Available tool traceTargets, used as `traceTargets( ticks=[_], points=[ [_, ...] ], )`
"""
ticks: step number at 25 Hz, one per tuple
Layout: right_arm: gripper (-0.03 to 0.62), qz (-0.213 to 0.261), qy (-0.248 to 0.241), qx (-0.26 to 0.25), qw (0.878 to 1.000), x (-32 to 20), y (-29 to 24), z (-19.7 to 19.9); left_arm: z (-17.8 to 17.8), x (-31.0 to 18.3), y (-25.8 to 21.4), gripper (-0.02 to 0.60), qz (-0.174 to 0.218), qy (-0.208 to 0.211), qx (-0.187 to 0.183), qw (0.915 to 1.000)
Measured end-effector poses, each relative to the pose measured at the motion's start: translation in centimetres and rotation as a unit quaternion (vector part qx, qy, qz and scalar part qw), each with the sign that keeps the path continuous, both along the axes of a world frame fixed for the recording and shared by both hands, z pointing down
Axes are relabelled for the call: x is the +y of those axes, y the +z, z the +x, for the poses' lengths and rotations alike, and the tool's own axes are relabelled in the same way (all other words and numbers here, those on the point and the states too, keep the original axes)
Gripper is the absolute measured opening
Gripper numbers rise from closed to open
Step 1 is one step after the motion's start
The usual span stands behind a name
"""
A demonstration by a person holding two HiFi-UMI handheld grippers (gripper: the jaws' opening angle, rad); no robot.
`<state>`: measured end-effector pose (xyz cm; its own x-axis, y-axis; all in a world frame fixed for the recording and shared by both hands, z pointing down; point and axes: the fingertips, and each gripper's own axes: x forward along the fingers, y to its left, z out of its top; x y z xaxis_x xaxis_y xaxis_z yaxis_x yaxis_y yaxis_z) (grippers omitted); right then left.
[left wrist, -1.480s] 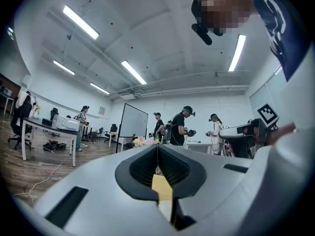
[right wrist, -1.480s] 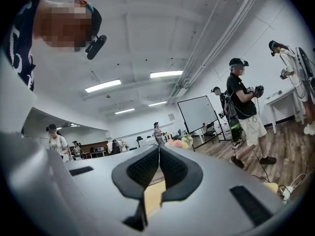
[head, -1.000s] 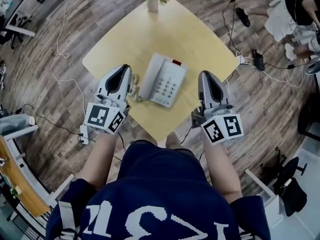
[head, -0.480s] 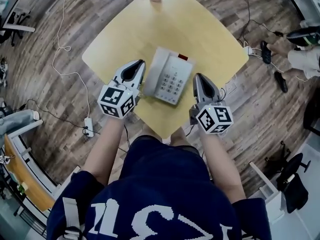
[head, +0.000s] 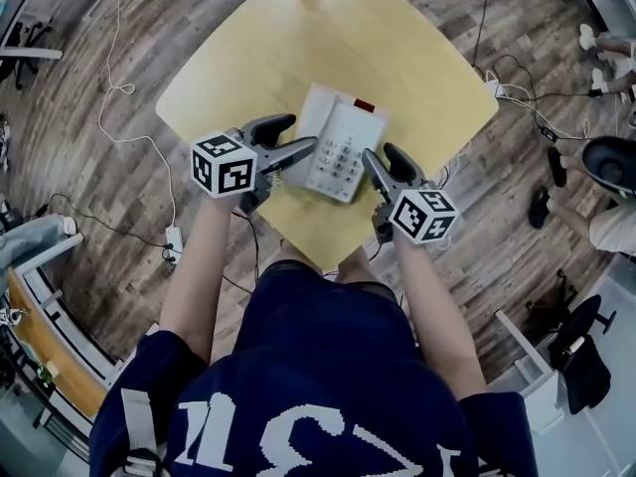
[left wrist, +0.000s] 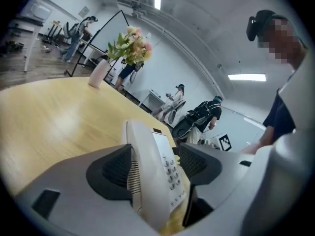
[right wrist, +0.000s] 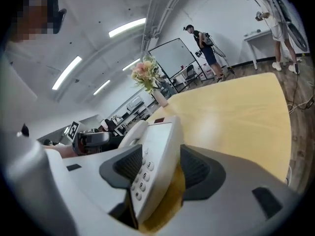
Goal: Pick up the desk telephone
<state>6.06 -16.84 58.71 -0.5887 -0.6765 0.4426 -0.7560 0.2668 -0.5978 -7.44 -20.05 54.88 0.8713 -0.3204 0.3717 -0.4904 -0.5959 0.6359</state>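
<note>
The desk telephone [head: 338, 147] lies on the yellow table [head: 417, 58], its long axis running near to far. The left gripper [head: 301, 131] and right gripper [head: 381, 155] flank it equally close. Their jaws are opening, each straddling one long edge, pads not pressing.

- We're looking down on a grey-brown wood-plank floor [head: 79, 167], loose cables [head: 117, 89] trailing over it, a power strip [head: 171, 248] at the left.
- A pale yellow table [head: 417, 68] with rounded corners fills the middle.
- At its far edge we see a pink vase [left wrist: 99, 73] of flowers.
- Overhead, long ceiling lights [right wrist: 127, 27] glow on white walls.
- A whiteboard [right wrist: 172, 57] stands beyond.
- We catch a black office chair [head: 581, 354] at lower right.
</note>
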Motion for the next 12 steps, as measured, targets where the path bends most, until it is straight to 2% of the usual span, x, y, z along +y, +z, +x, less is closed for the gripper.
traceTargets(
  ticks=[2,7,12],
  points=[
    [0.232,-0.003,0.001,-0.007,1.000,-0.2,0.3,0.2,0.4,0.2,0.4,0.296,-0.019,0.021,0.011,0.9995],
    [0.242,-0.027,-0.010,-0.020,0.999,-0.7,1.4,-0.1,0.1,0.5,2.7,0.296,-0.050,0.056,-0.030,0.9968],
    [0.247,-0.056,-0.012,-0.039,0.998,-0.6,2.2,-0.8,-0.5,-0.2,3.5,0.305,-0.089,0.055,-0.005,0.9945]
  ],
)
